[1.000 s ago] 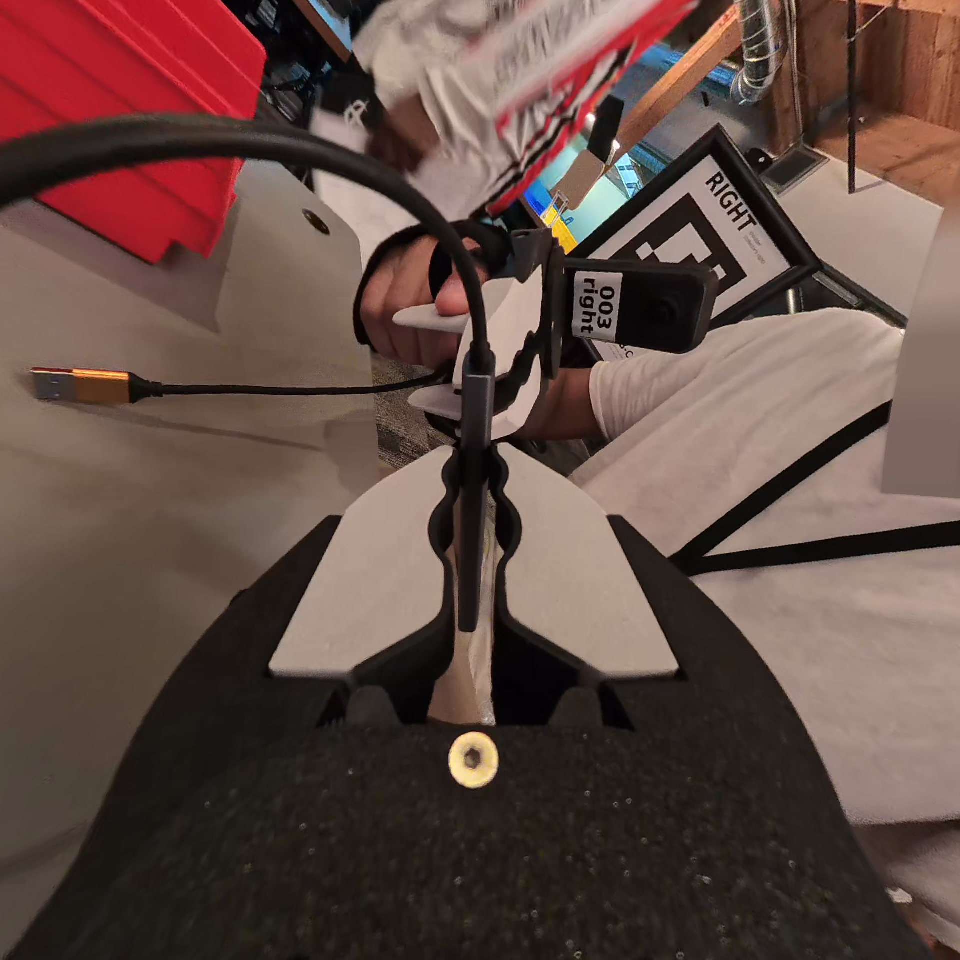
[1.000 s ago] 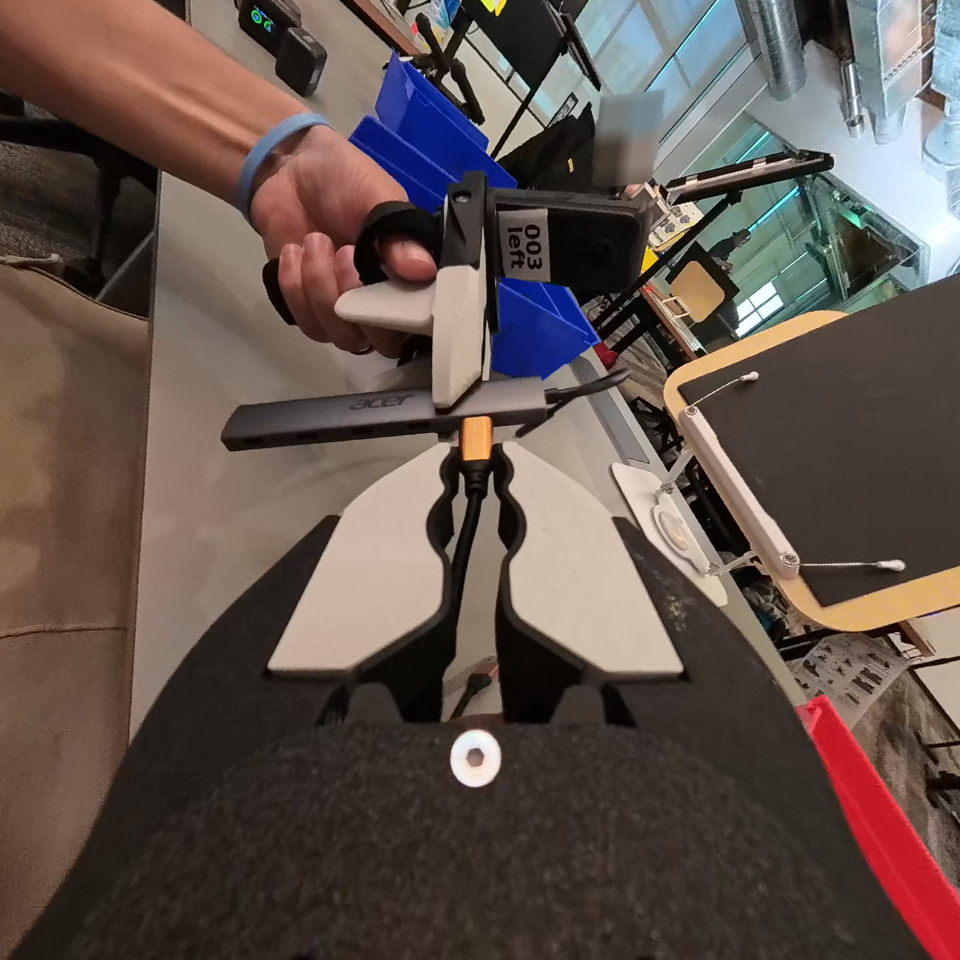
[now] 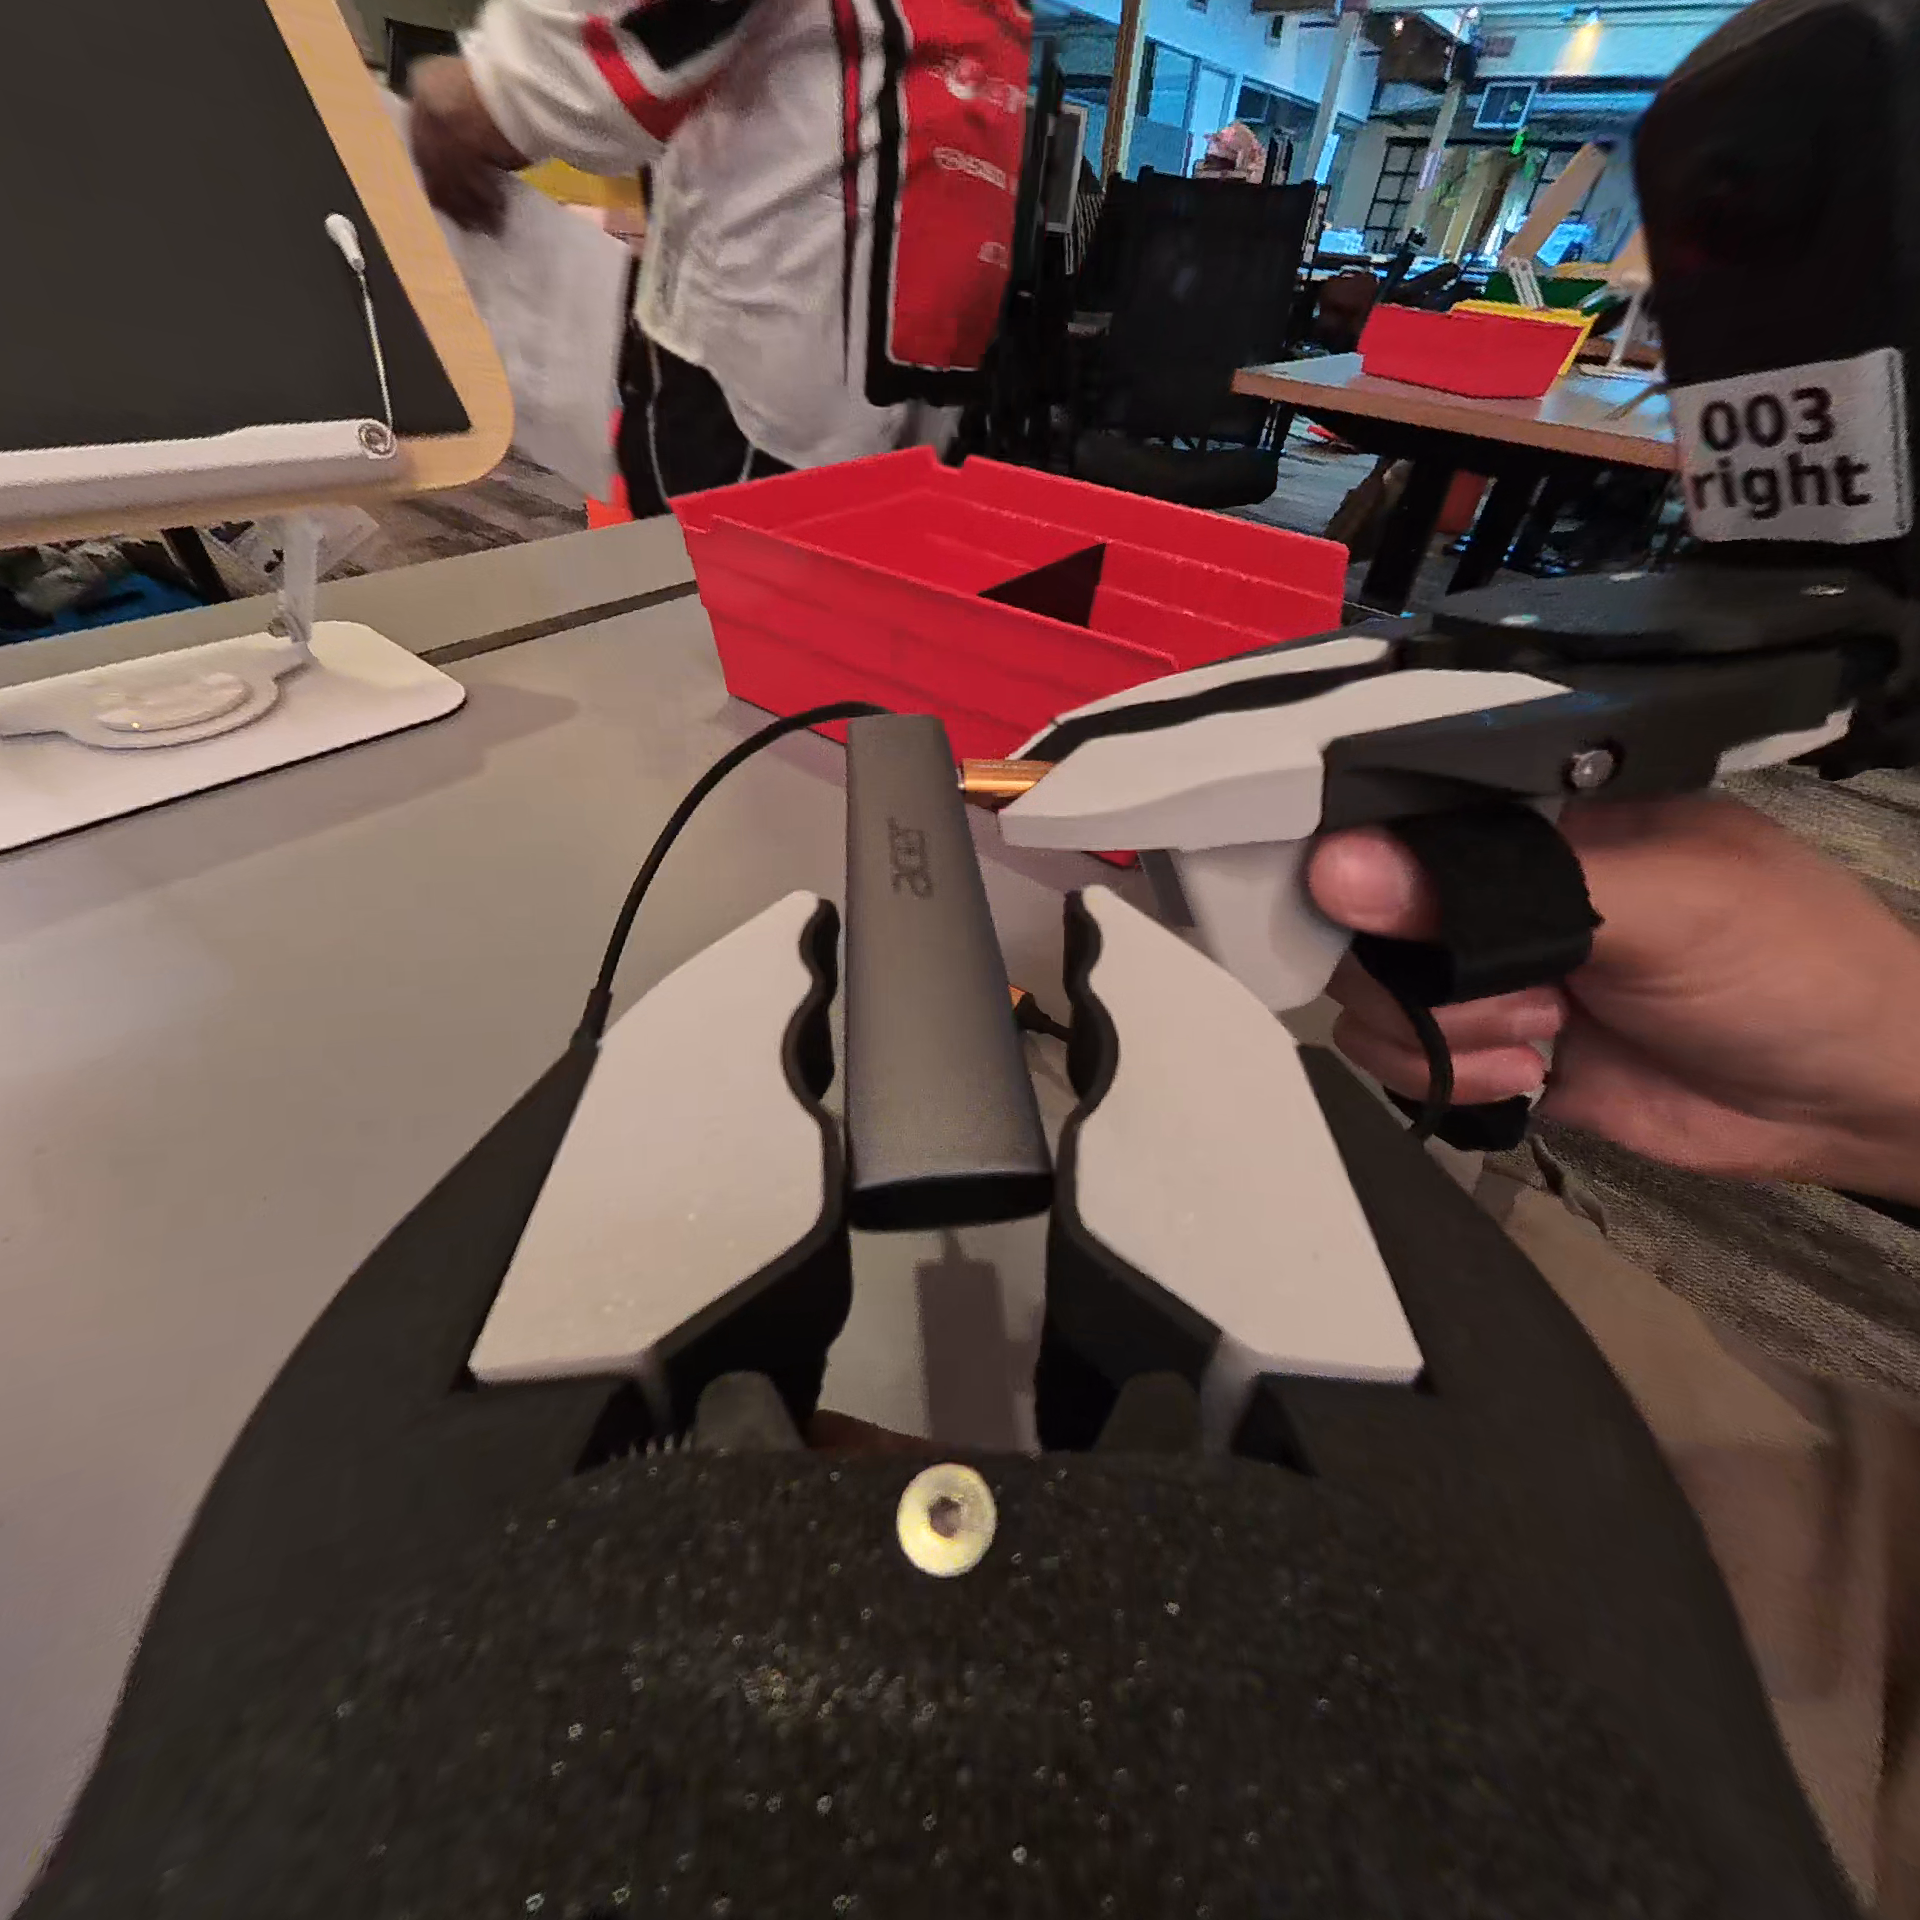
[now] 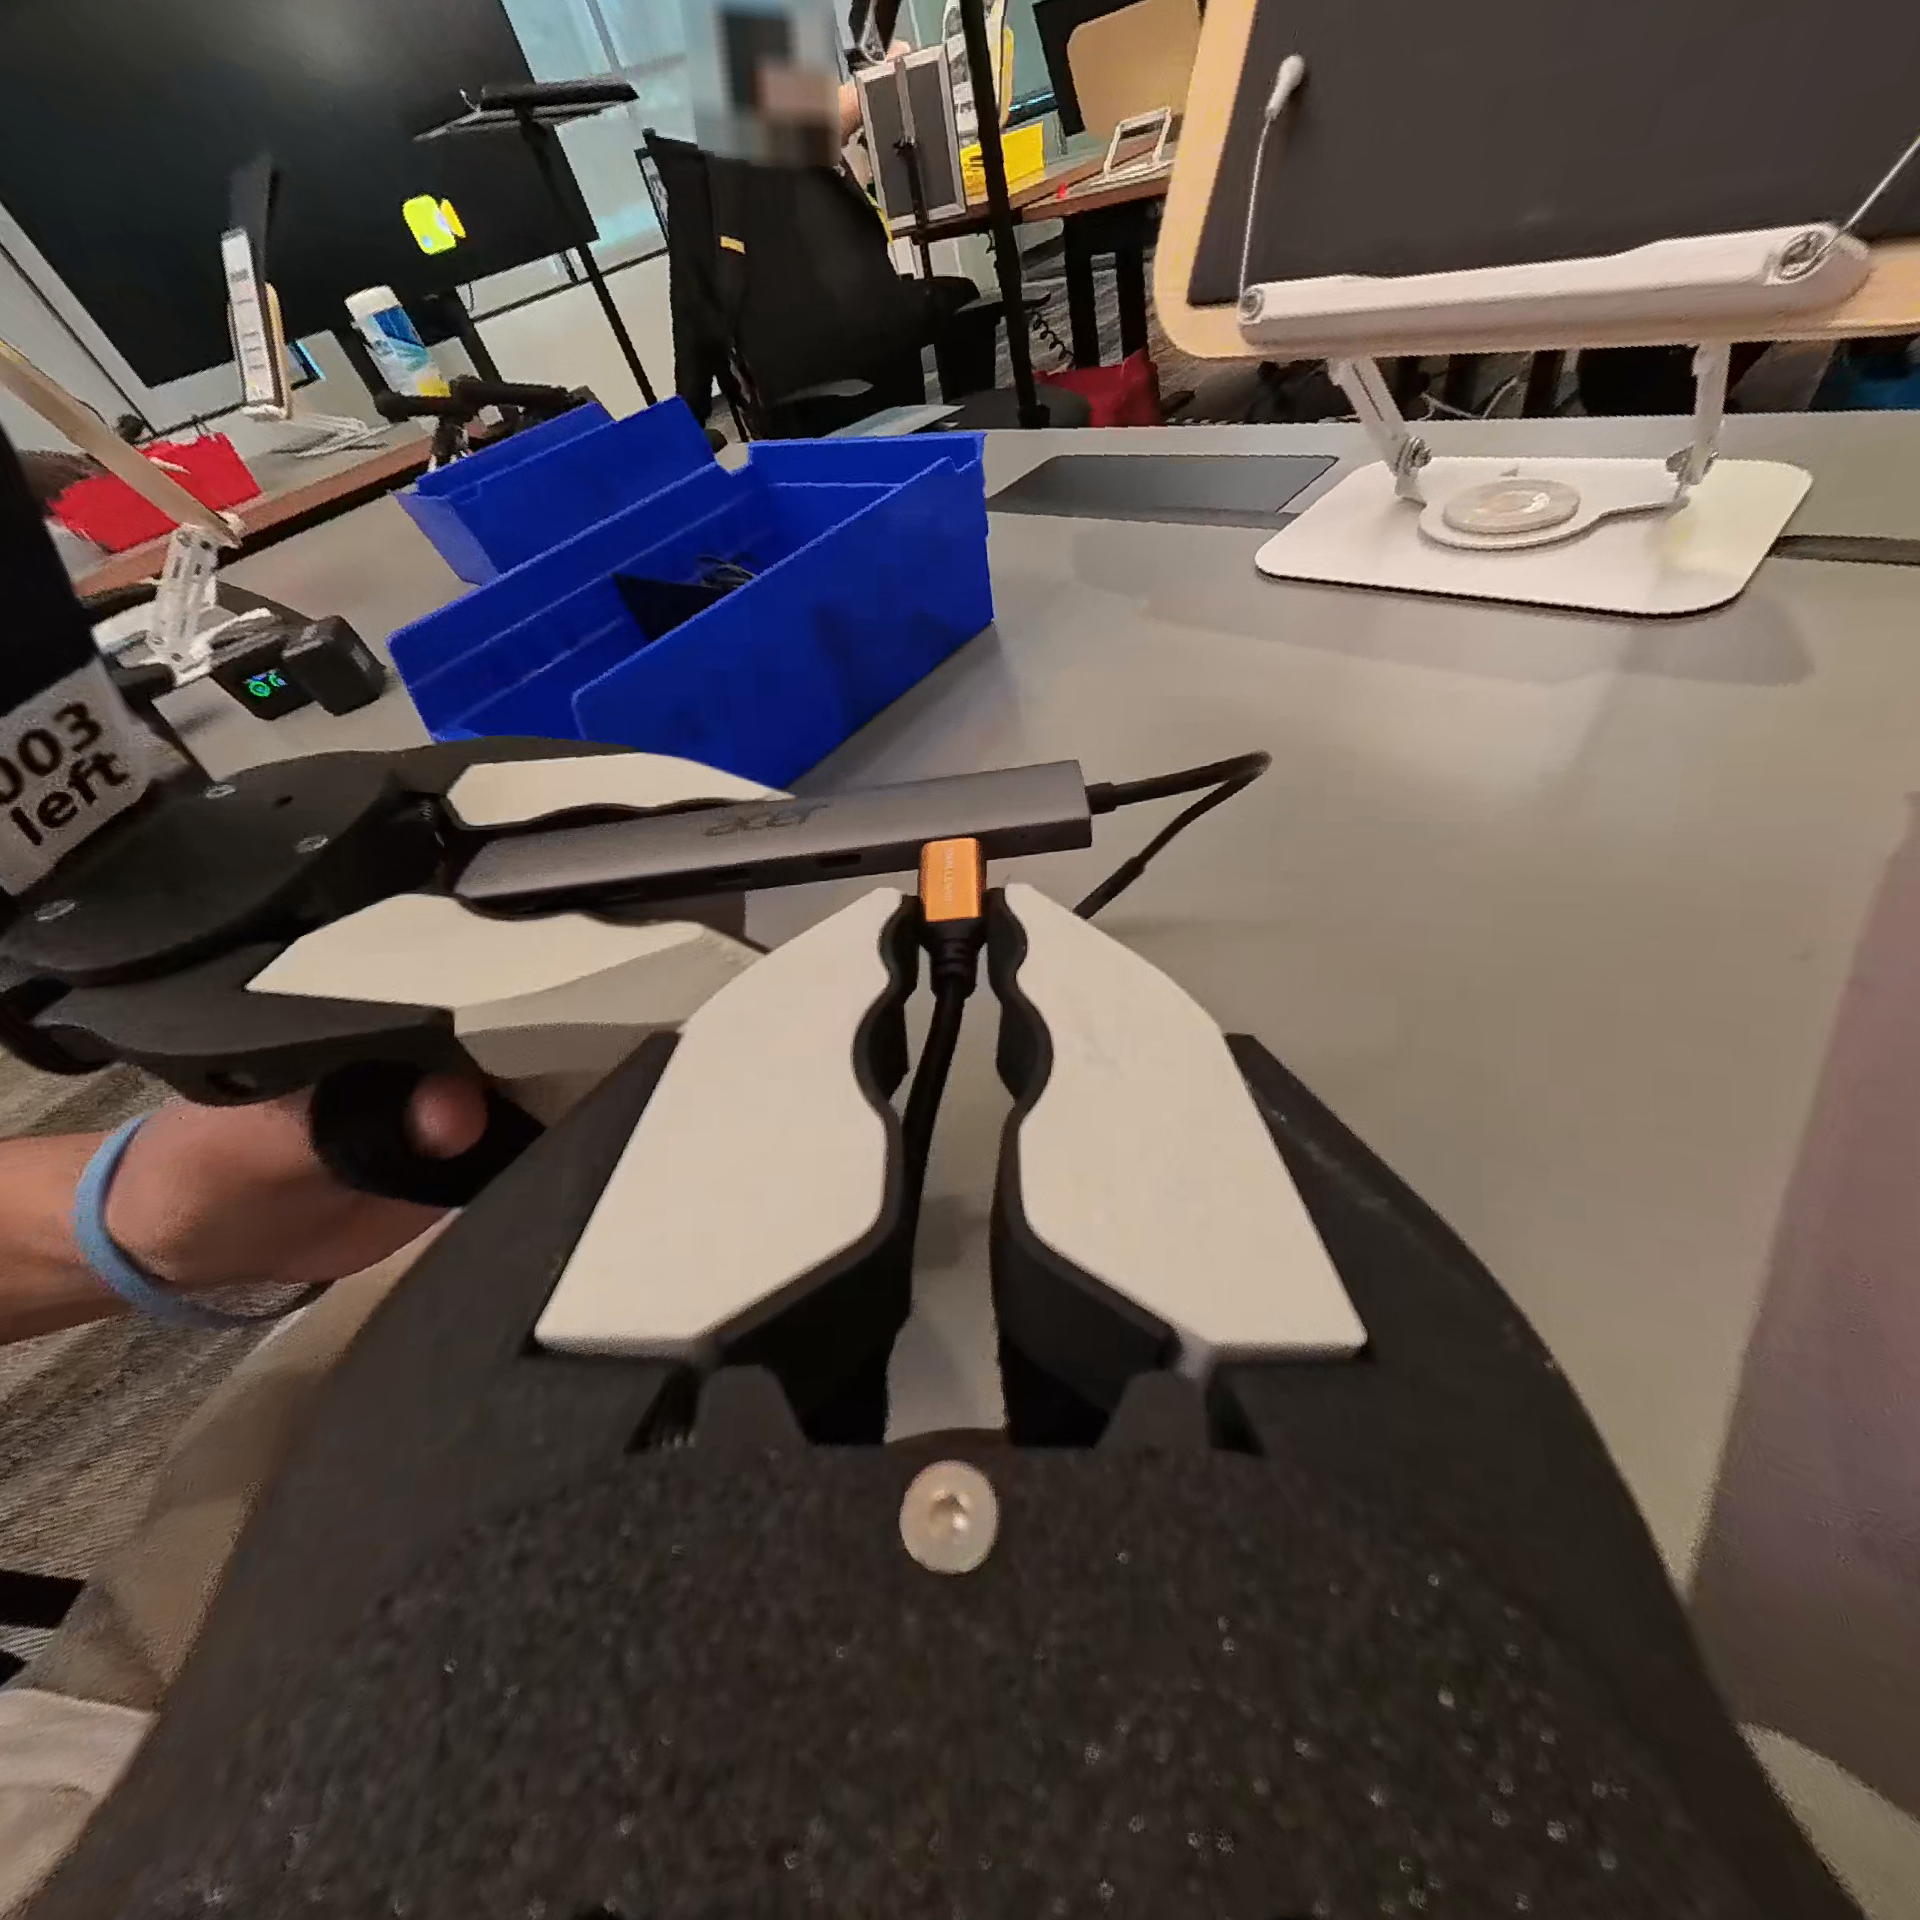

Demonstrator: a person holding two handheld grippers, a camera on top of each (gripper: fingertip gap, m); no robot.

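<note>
The left tongs grip the near end of a slim dark-grey metal hub at the centre of the left wrist view, their fingers pressed against its two long sides. The hub's thin black lead curves off its far end toward the left. The right tongs, narrowed, clamp an orange-sleeved plug on a black cable at the centre of the right wrist view, the plug tip touching the hub's side. Hub and plug sit low over the grey bench. A red plastic bin stands beyond in the upper middle of the left wrist view, a blue plastic bin at upper left of the right wrist view, and a white-based tilted board stand at its upper right.
</note>
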